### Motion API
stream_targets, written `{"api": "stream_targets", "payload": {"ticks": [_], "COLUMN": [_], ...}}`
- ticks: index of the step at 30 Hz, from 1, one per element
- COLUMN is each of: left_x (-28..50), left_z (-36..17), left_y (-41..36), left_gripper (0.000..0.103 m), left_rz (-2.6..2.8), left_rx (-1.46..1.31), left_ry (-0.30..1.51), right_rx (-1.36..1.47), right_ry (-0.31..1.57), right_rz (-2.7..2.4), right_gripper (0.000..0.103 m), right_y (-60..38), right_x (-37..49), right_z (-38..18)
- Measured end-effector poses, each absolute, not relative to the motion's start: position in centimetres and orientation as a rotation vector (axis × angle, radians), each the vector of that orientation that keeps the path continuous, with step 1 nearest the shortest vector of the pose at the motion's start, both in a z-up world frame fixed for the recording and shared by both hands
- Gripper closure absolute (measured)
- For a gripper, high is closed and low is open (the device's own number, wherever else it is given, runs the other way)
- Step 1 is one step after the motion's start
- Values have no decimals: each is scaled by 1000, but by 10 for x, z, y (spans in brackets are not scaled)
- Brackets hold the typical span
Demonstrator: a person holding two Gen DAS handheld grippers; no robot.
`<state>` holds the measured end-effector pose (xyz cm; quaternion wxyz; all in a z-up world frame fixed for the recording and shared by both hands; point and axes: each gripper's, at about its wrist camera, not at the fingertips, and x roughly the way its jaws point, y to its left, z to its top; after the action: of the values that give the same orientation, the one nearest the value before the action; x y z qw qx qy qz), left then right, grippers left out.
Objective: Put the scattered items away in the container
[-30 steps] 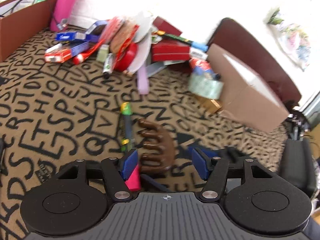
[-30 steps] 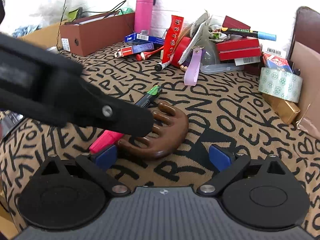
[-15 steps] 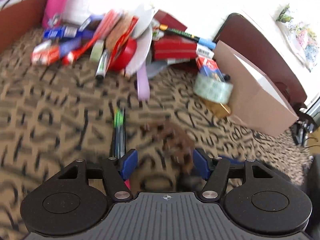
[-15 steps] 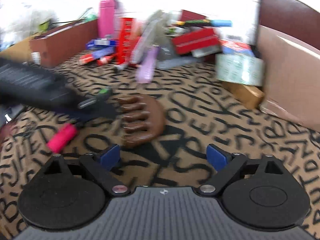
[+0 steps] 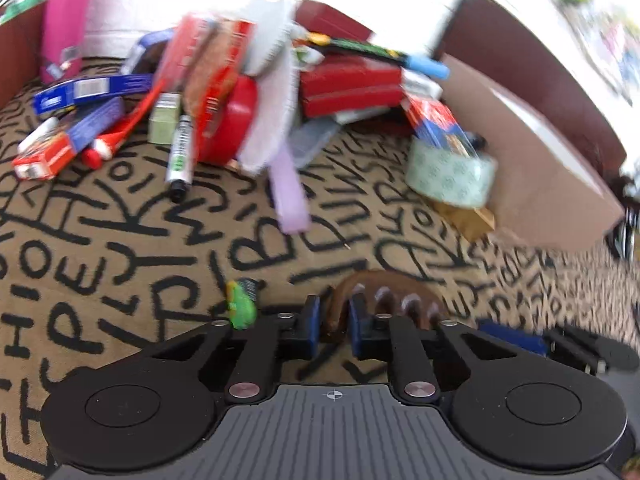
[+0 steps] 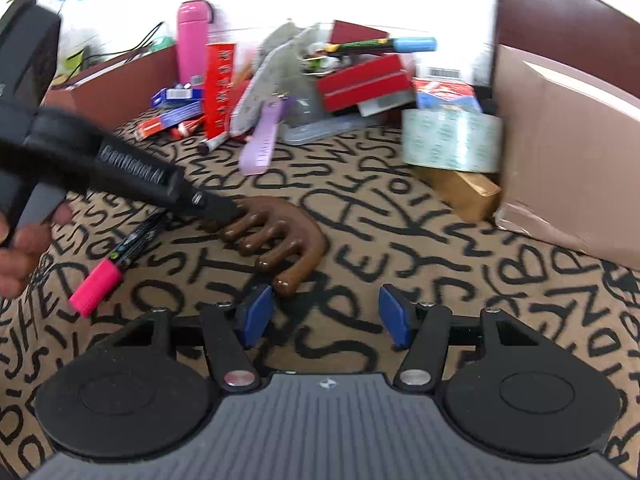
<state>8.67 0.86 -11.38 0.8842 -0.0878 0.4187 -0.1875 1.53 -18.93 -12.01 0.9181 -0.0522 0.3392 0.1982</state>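
Lying at the far left in the right wrist view, a brown box (image 6: 120, 84) with an open top sits along the back edge of the lettered cloth (image 6: 360, 232), with a pink bottle (image 6: 192, 40) upright just beside its right end. Nearer, a marker with a pink cap (image 6: 96, 288) lies on the cloth, its green end (image 5: 240, 306) showing just left of the left gripper's fingers in the left wrist view. The left gripper (image 5: 334, 320) has its blue pads drawn together on one end of the brown wooden comb (image 6: 276, 236), gripping its curved spine; in the right wrist view the comb's prongs point toward the camera and its body rests on the cloth. The right gripper (image 6: 326, 314) hovers just right of the comb's near prong, its jaws spread wide with nothing between them; its left pad is just beside that prong. Between the comb and the pile of clutter behind it, a band of bare cloth runs across. In that pile a purple strap (image 6: 264, 144) hangs forward. Farther right, a roll of patterned tape (image 6: 450, 140) rests on a gold box (image 6: 460, 192), touching the side of a cardboard box (image 6: 568, 152) that closes off the right edge.
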Motion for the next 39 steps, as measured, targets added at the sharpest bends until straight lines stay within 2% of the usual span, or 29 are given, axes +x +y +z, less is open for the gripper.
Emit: {"api": "stream_targets", "payload": {"ticks": [5, 7, 9, 11, 20, 23, 25, 27, 29, 30, 39], "left_x": [77, 75, 74, 70, 50, 46, 43, 40, 38, 37, 31], "left_z": [-113, -113, -112, -110, -109, -109, -109, -110, -110, -110, -112], "left_y": [-13, -15, -16, -17, -21, -19, -18, -19, -19, -20, -27], "left_gripper": [93, 93, 94, 94, 94, 87, 74, 72, 76, 73, 77], "left_rz": [-425, -426, -435, -445, -434, -434, -438, -437, -441, -442, -445], "left_rx": [-82, -68, -62, -46, -38, -44, -50, -40, -31, -25, 9], "left_ry": [870, 870, 879, 885, 893, 897, 898, 897, 898, 899, 900], "right_rx": [-125, -129, -132, -134, -76, -75, -76, -56, -32, -34, -5], "right_ry": [704, 704, 709, 717, 742, 725, 739, 756, 768, 778, 834], "right_rz": [414, 427, 444, 463, 481, 464, 443, 445, 441, 420, 375], "right_gripper": [47, 51, 60, 62, 62, 62, 61, 62, 62, 63, 64], "right_y": [-189, -187, -186, -186, -195, -197, -200, -203, -205, -205, -206], "right_x": [21, 23, 22, 20, 7, 4, 5, 6, 6, 6, 8], "right_z": [-118, -117, -116, -114, -107, -101, -101, -104, -106, -106, -110]}}
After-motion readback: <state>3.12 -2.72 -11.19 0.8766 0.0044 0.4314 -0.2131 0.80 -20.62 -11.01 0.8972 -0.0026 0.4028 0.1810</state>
